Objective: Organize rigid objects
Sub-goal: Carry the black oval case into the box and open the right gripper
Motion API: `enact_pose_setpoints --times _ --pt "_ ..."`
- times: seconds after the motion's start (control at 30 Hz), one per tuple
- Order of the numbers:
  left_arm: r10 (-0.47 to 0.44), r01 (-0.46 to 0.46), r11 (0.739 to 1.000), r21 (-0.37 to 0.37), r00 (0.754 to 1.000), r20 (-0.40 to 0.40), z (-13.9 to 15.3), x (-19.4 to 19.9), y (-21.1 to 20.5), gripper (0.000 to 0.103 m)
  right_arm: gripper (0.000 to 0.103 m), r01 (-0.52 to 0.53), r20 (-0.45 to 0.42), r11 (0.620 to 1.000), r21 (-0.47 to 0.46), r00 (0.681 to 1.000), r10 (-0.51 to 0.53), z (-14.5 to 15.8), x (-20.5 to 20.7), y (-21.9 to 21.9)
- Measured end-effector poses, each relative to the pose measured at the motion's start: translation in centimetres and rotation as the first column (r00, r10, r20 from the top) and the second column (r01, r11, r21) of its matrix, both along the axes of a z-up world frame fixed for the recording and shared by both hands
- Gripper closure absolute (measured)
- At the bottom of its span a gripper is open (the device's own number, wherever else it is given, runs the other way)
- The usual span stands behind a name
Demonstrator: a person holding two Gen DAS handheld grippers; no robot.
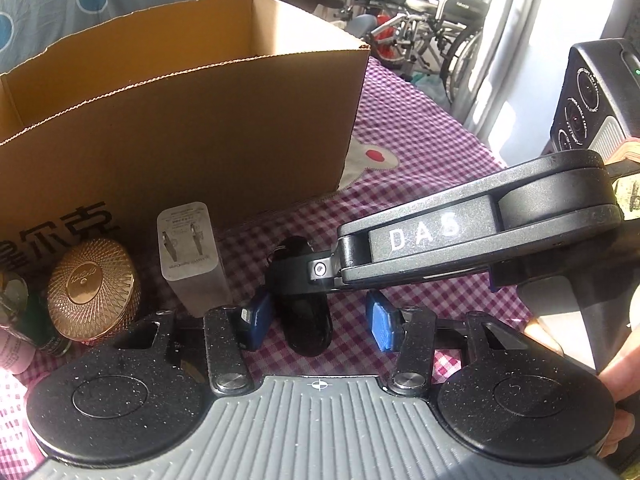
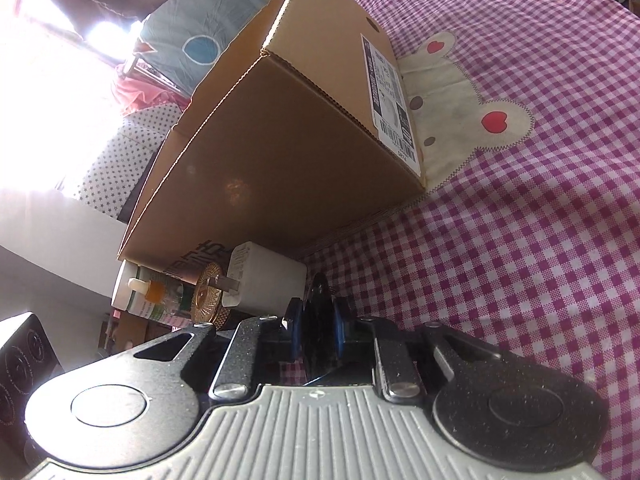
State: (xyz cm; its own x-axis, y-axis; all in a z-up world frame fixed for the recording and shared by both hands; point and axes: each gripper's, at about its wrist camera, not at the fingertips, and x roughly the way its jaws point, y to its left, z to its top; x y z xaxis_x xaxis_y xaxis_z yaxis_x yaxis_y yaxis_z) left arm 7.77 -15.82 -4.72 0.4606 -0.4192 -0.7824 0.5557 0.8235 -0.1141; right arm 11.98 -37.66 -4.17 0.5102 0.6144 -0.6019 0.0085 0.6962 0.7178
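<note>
A glossy black oblong object (image 1: 306,320) lies on the checked cloth in front of an open cardboard box (image 1: 180,120). My right gripper (image 2: 316,330) is shut on it, blue pads on both sides of the black object (image 2: 319,320). In the left wrist view the right gripper's arm (image 1: 460,240) reaches in from the right onto it. My left gripper (image 1: 316,322) is open, its blue pads either side of the same object without touching. A white charger (image 1: 192,256), a gold ribbed lid (image 1: 90,288) and a green bottle (image 1: 24,312) stand left of it.
The purple checked cloth (image 2: 520,260) with a bear patch (image 2: 460,120) covers the surface. The box (image 2: 280,140) carries a shipping label. A black device (image 1: 592,92) stands at the right. Wheelchairs (image 1: 420,20) are behind. A pink item (image 1: 12,352) sits at the left edge.
</note>
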Motion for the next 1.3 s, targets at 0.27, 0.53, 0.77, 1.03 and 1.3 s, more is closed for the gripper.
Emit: enact_pose_setpoints --times 0.27,0.53,0.77,1.03,1.3 --pt "-0.037 0.038 0.999 -0.007 0.999 0.033 1.7 -1.9 0.8 0.054 0.086 0.048 0.033 0.999 0.024 0.998 -0.049 1.5 -2.2 -0.2" --pt "-0.057 0.062 0.997 -0.037 0.990 0.130 5.5 -4.5 1.1 0.053 0.085 0.071 0.143 0.997 0.025 0.987 -0.073 5.9 -5.0 -0.5" --pt "-0.029 0.049 0.996 -0.077 0.970 0.242 10.2 -5.4 3.0 0.053 0.085 0.020 0.278 1.000 -0.022 0.960 -0.013 11.9 -4.9 1.2" --pt "0.094 -0.064 0.991 -0.116 0.957 0.276 15.0 -1.2 6.2 0.053 0.085 -0.137 0.364 0.987 -0.088 0.917 0.160 17.5 1.4 5.5" --pt "0.209 -0.196 0.976 -0.097 0.966 0.150 14.0 7.0 9.1 0.053 0.085 -0.289 0.213 0.956 -0.042 0.933 0.292 16.4 12.5 10.2"
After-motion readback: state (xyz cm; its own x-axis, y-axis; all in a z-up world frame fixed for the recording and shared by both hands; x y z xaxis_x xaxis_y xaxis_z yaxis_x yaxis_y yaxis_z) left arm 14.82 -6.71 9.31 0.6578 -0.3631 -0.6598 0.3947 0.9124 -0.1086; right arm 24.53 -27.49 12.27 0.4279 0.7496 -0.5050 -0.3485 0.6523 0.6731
